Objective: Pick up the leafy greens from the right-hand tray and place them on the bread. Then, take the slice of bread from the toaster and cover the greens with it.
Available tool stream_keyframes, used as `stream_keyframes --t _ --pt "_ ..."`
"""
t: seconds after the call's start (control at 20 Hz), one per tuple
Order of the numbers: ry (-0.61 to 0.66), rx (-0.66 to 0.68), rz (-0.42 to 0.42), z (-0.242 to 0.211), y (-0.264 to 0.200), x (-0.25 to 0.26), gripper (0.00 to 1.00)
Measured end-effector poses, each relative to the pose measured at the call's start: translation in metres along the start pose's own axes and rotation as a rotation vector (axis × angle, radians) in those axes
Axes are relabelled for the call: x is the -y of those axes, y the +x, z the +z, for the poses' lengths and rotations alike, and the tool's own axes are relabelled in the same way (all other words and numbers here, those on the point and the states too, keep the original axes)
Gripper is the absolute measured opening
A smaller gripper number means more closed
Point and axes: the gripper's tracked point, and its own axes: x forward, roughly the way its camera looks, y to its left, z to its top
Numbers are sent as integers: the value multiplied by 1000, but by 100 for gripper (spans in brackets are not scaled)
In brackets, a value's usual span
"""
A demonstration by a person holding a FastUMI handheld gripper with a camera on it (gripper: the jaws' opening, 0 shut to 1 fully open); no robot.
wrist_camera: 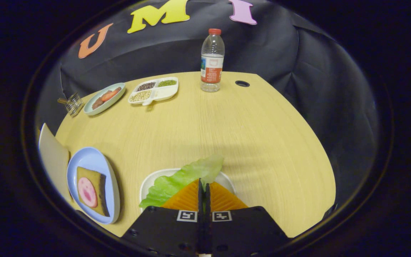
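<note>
tongs point(203, 186) apparently pinching lettuce point(180, 180), tray point(148, 180) half-hidden

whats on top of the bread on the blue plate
A pink round slice lies on the bread on the blue plate. No greens there: the leaf is pinched in the shut claw.

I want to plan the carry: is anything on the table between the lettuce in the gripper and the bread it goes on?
Nothing visible. The gripper is shut on the lettuce leaf above the white tray. The bread lies on the blue plate just beside it, with bare table between.
</note>
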Motion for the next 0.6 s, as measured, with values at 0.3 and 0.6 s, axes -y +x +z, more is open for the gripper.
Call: stream_keyframes --t 0.3,0.6 --pt "24 115 28 17 -51 -2 1" --pt "6 214 13 20 -119 -11 1"
